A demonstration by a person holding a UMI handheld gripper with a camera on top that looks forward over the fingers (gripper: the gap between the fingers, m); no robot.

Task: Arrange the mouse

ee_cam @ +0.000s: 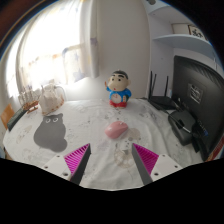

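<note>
A small pink mouse (pixel 117 129) lies on the white patterned tablecloth (pixel 100 165), just ahead of my fingers and slightly right of the middle between them. A grey cat-shaped mouse pad (pixel 50 131) lies on the cloth to the left, beyond my left finger. My gripper (pixel 112 160) is open and empty, with its magenta pads (pixel 77 158) spread wide apart above the cloth. The mouse is not between the fingers.
A cartoon boy figurine (pixel 120 90) stands behind the mouse. A black monitor (pixel 197 85) and dark items (pixel 184 122) stand at the right. A pale toy (pixel 51 97) sits at the back left. A window and a wall lie beyond the table.
</note>
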